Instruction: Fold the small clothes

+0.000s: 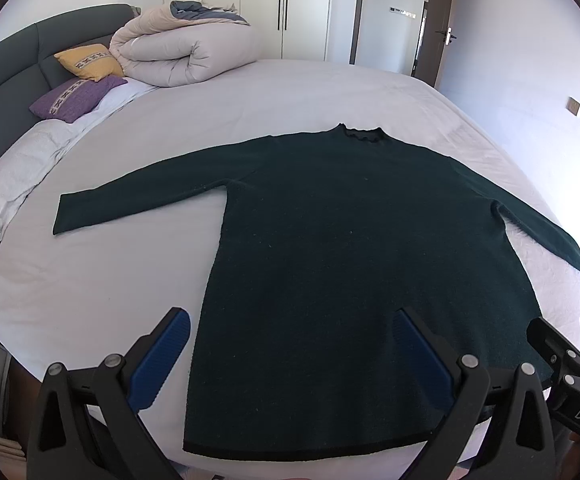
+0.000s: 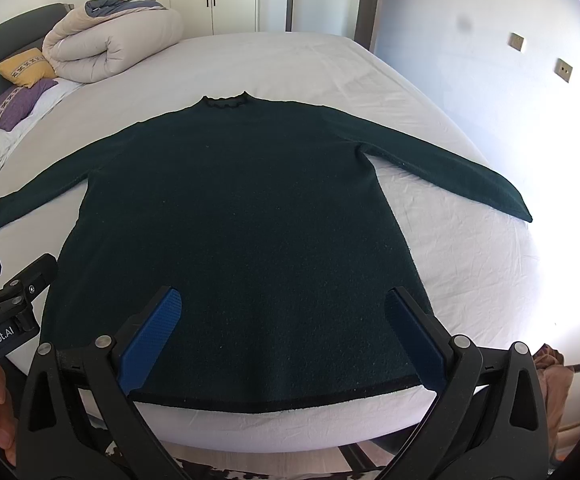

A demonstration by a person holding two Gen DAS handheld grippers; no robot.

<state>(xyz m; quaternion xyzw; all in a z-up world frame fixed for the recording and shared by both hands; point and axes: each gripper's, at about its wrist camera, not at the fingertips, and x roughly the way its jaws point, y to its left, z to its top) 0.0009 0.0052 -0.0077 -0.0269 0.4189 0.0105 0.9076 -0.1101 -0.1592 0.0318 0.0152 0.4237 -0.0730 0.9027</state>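
A dark green long-sleeved sweater [image 1: 350,248] lies flat on the white bed, collar away from me, both sleeves spread out to the sides, black-trimmed hem at the near edge. It also shows in the right wrist view [image 2: 242,216]. My left gripper [image 1: 294,320] is open and empty, above the hem's left part. My right gripper [image 2: 284,300] is open and empty, above the hem's right part. Each gripper shows at the edge of the other's view: the right gripper [image 1: 566,344], the left gripper [image 2: 14,276].
The bed [image 1: 250,92] has a white sheet. A rolled duvet [image 1: 182,48], a yellow cushion [image 1: 90,62], a purple cushion [image 1: 74,98] and a white pillow [image 1: 14,176] lie at the far left by the dark headboard. Wardrobes and a door stand behind.
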